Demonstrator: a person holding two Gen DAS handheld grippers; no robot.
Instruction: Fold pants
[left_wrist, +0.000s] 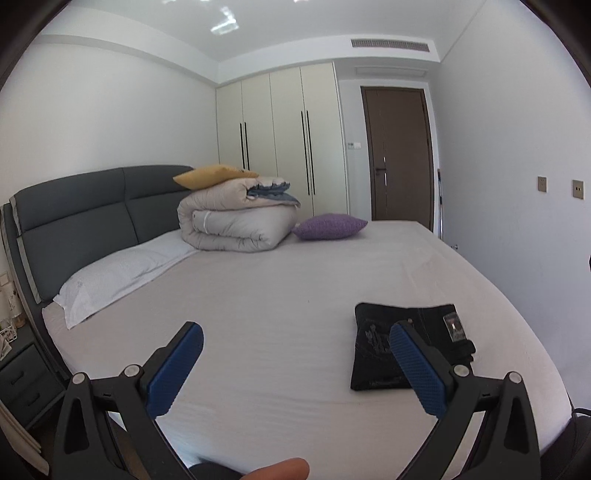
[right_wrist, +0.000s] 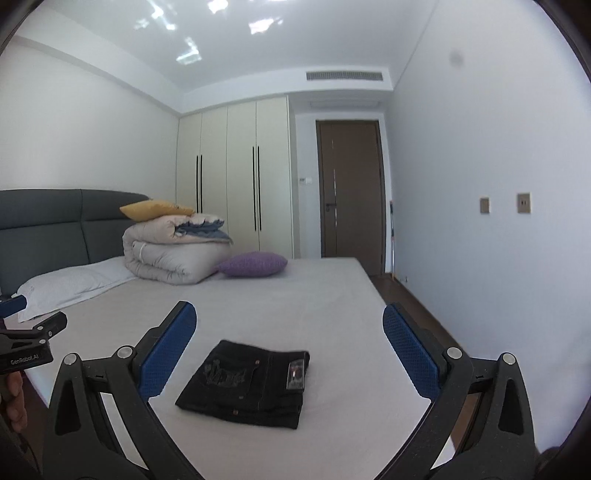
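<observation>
Black jeans (right_wrist: 245, 384) lie folded into a compact rectangle on the bed (right_wrist: 295, 302), back pocket and waistband label facing up. My right gripper (right_wrist: 288, 328) is open and empty, held above the bed with the jeans between and beyond its blue pads. In the left wrist view the jeans (left_wrist: 376, 343) lie to the right, partly behind the right finger. My left gripper (left_wrist: 295, 350) is open and empty above the bare sheet, left of the jeans. The left gripper's body also shows at the left edge of the right wrist view (right_wrist: 29, 339).
A folded duvet (left_wrist: 236, 218) with a yellow cushion (left_wrist: 214, 175) on top sits at the bed's head, a purple cushion (left_wrist: 328, 226) beside it. A white pillow (left_wrist: 114, 275) lies by the grey headboard (left_wrist: 81, 218). A nightstand (left_wrist: 22, 380) stands left; wardrobe and door behind.
</observation>
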